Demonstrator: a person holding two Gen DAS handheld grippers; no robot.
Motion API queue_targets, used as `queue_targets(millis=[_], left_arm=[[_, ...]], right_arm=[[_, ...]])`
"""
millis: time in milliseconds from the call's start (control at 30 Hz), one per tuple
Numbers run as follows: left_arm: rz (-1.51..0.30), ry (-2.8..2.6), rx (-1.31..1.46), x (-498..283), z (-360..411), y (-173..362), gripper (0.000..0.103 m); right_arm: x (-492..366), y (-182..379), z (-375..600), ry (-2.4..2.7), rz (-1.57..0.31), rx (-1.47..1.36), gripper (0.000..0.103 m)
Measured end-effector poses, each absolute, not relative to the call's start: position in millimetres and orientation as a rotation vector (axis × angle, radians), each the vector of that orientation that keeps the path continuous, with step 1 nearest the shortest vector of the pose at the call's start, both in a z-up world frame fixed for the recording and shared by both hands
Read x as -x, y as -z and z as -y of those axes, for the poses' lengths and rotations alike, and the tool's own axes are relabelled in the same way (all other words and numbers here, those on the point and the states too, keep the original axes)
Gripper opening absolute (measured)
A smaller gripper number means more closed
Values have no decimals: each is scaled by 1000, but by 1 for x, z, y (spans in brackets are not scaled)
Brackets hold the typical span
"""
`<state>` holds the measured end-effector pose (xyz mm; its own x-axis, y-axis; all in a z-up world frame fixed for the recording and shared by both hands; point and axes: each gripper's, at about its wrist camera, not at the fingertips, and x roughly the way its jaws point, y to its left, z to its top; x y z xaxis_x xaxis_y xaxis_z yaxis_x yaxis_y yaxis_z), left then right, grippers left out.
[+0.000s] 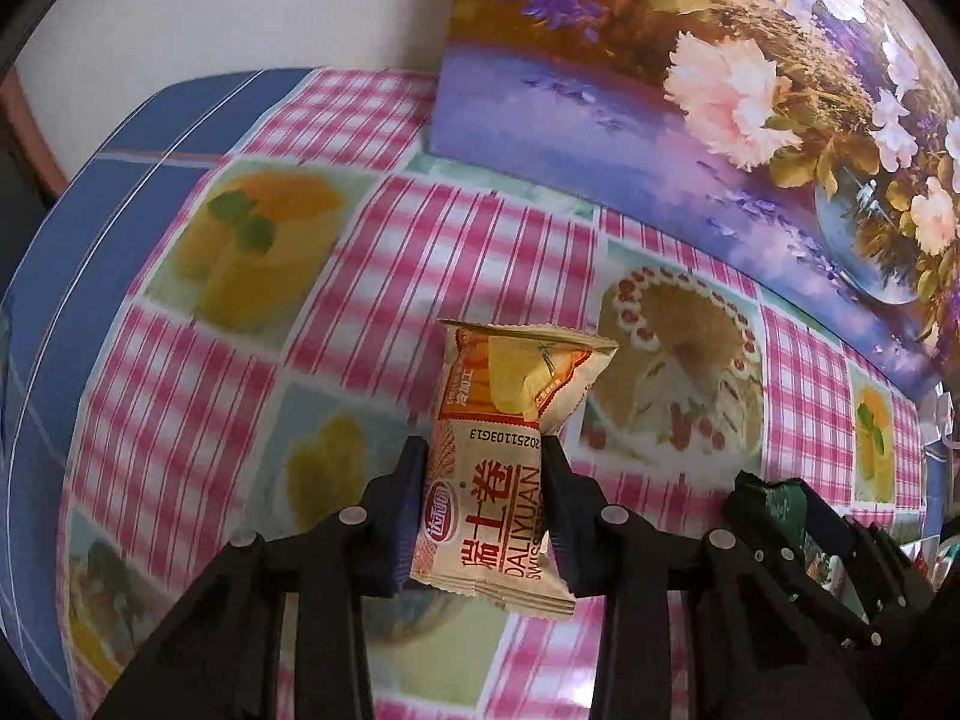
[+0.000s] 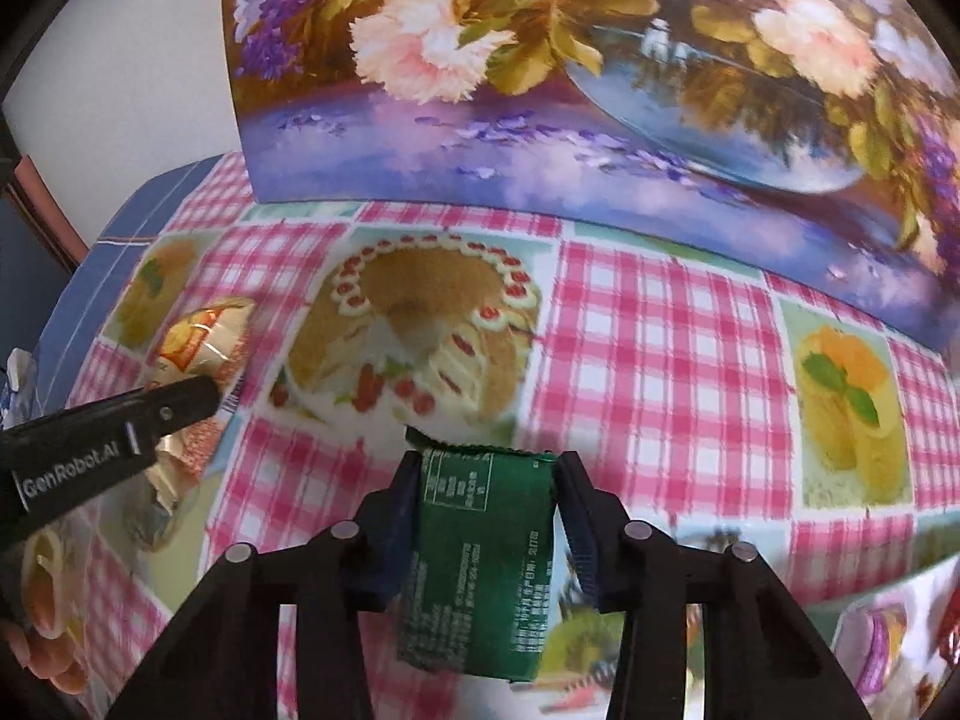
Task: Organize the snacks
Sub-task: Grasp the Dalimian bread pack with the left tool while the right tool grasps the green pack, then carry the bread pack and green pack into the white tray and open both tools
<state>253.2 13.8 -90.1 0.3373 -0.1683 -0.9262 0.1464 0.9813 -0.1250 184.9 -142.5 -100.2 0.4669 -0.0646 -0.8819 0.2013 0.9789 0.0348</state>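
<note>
Both grippers have a snack in them right now. The left gripper [image 1: 483, 498] is clamped on a cream and orange Swiss roll packet [image 1: 504, 468], pads pressed against both sides of the wrapper around its middle, with the packet standing up between the fingers and lifted clear of the tablecloth [image 1: 468, 240]. The right gripper [image 2: 483, 516] has a green packet [image 2: 480, 558] pinched between its pads the same way, printed back side facing the camera, top edge poking out past the fingertips. In the right wrist view the left gripper shows up at the left edge with its cream packet, so the two sit side by side, near each other but apart. The cloth underneath is pink checks with cake and fruit pictures. At the back a flower painting [image 1: 690, 90] stands on the table's far edge. A few more wrapped snacks [image 2: 882, 642] lie at the lower right corner of the right view, too blurry to identify.
</note>
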Motion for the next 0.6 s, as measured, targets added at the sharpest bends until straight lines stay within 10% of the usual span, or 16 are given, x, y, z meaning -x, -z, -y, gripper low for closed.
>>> queue_targets(millis=[600], left_arm=[[-1196,152,158,-155,-22,54,38]], right_arm=[[-93,61,123,143,-1050,-172,45]])
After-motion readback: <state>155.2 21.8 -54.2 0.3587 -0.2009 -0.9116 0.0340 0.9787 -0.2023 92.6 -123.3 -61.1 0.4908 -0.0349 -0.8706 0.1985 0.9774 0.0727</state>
